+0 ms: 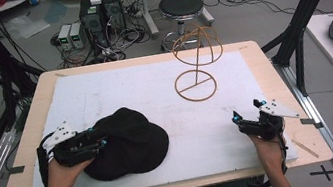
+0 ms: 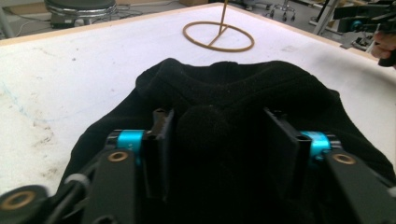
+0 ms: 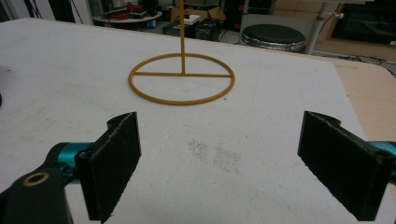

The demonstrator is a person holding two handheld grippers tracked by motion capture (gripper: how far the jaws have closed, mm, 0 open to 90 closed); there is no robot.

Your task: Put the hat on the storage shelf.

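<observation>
Item: black cap (image 1: 127,143), lying on the white mat (image 1: 154,90) of the counter (image 1: 26,146), at about 8 o'clock from centre. My left claw (image 1: 99,137) grips a bunched fold of its fabric at its 9 o'clock edge. My right claw (image 1: 246,111) sits at 4 o'clock, jaws wide, holding nothing. Wire hat stand (image 1: 195,63): upright at 1 o'clock, well apart from the cap.
</observation>
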